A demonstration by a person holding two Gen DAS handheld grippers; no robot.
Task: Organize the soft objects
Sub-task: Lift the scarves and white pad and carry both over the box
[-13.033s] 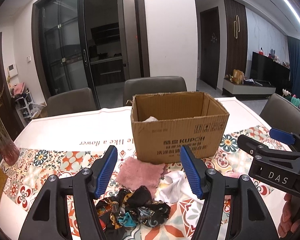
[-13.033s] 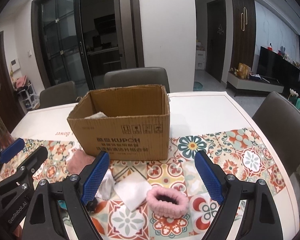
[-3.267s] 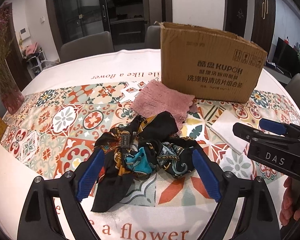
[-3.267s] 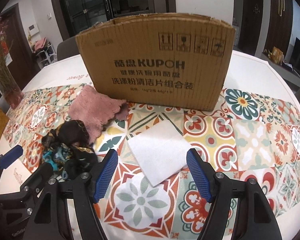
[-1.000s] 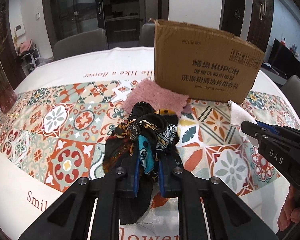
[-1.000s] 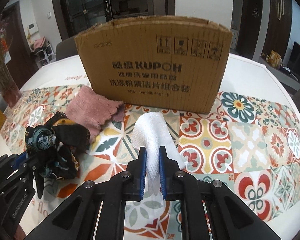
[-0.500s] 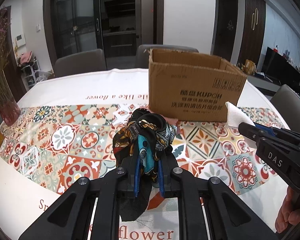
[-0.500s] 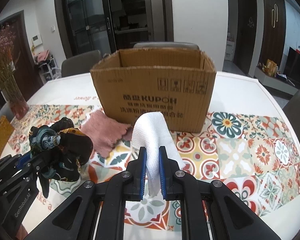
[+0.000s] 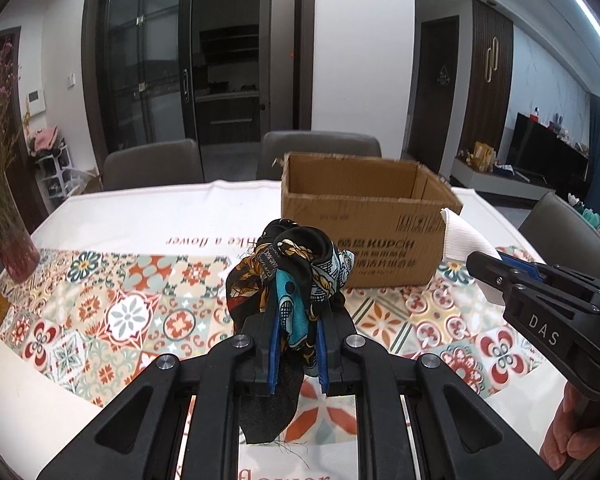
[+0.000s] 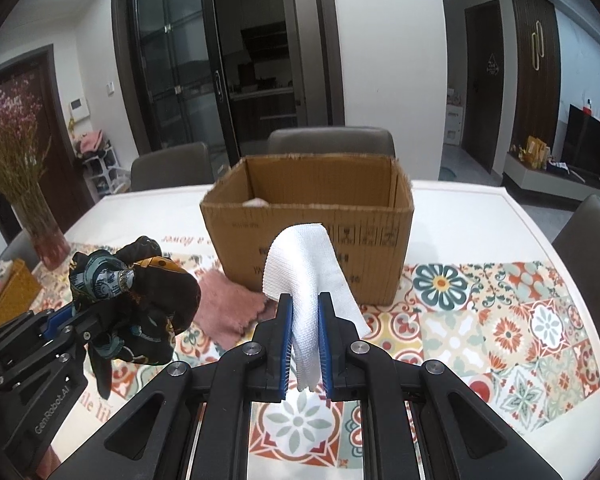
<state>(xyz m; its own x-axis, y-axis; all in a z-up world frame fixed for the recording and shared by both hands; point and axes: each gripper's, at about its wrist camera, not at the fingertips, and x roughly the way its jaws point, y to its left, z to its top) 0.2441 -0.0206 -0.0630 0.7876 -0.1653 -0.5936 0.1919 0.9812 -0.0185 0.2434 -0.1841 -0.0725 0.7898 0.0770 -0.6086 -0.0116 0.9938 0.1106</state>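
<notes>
The patterned scarf (image 9: 296, 276) is bunched up and lifted off the desk (image 9: 140, 216), just in front of the cardboard box (image 9: 364, 216), with the left gripper (image 9: 296, 356) fingers clamped tight on it. The white cloth (image 10: 308, 280) hangs in front of the box too, pinched between the right gripper (image 10: 305, 356) fingers. A pink towel (image 10: 228, 308) lies flat at the box's front left corner.

Most of the cardboard box (image 10: 312, 240) interior is hidden by its near wall. The pink cloth (image 10: 228, 312) is partly covered by the patterned scarf (image 10: 140, 300) and white cloth (image 10: 308, 276).
</notes>
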